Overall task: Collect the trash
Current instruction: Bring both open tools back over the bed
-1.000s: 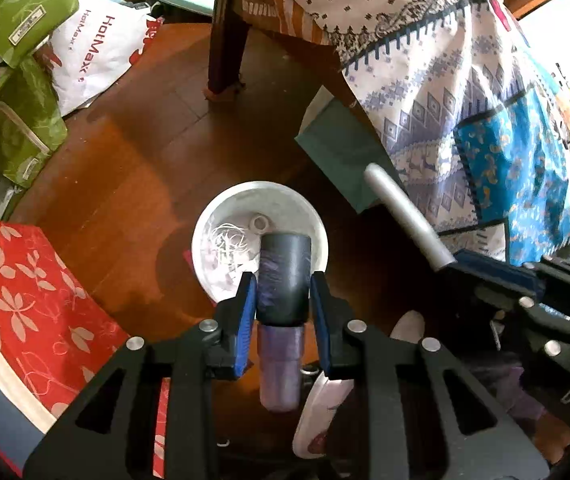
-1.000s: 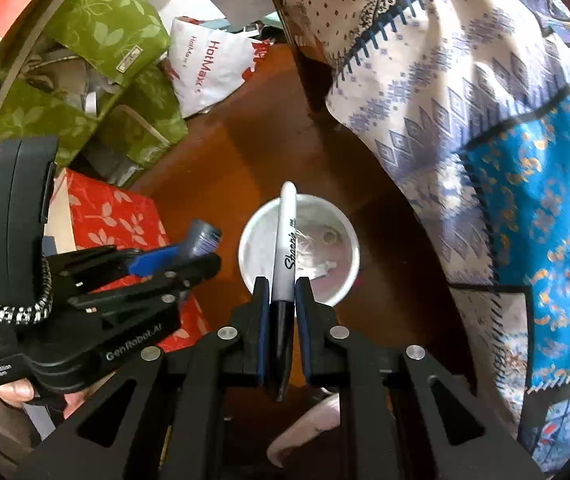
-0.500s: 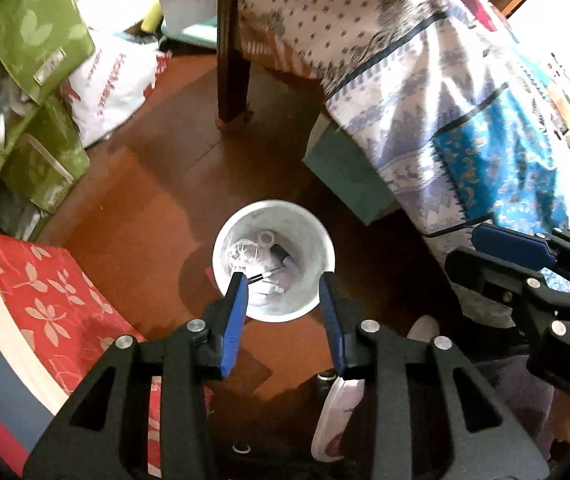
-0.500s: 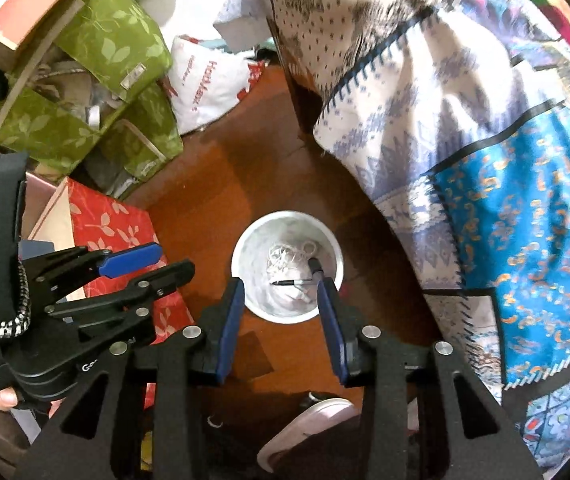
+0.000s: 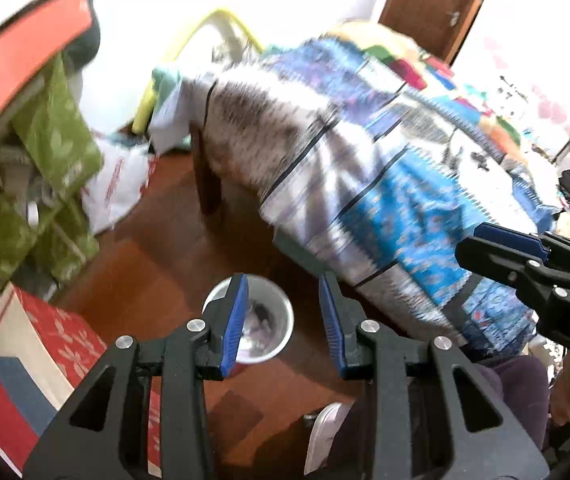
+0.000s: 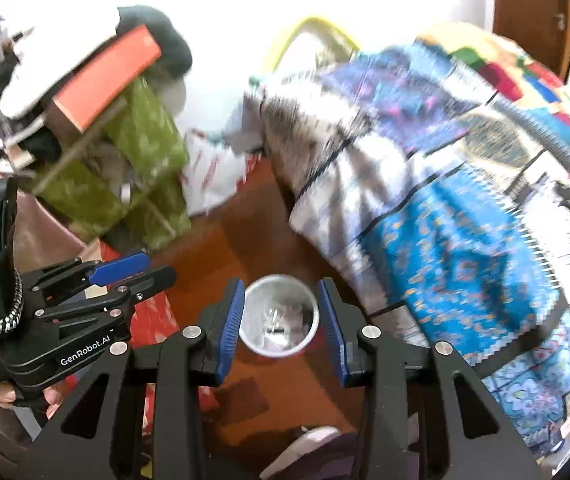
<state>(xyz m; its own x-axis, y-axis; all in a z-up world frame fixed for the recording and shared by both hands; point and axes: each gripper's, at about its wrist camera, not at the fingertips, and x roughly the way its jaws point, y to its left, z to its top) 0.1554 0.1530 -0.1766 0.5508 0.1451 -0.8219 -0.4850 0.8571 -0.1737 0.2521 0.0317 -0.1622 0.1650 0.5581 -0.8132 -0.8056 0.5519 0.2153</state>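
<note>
A white bin (image 5: 269,328) stands on the wooden floor, with blurred trash lying inside it. My left gripper (image 5: 281,280) hangs well above the bin, open, with nothing between its blue pads. The right gripper (image 6: 279,284) is also open and empty, high over the same bin (image 6: 281,320). In the left wrist view the right gripper (image 5: 501,240) shows at the right edge. The left gripper (image 6: 125,270) shows at the left of the right wrist view, held by a hand.
A table draped with a blue and white patterned cloth (image 5: 365,180) rises right of the bin, its dark leg (image 5: 205,176) behind. Green bags (image 5: 57,140) and a white plastic bag (image 5: 117,184) crowd the left. A red floral box (image 5: 57,332) lies near. A shoe (image 5: 325,432) is below.
The left gripper let go of a dark-capped tube and the right a black marker; both fell into the bin. Both grippers then rose and tipped upward, so the bin looks smaller.
</note>
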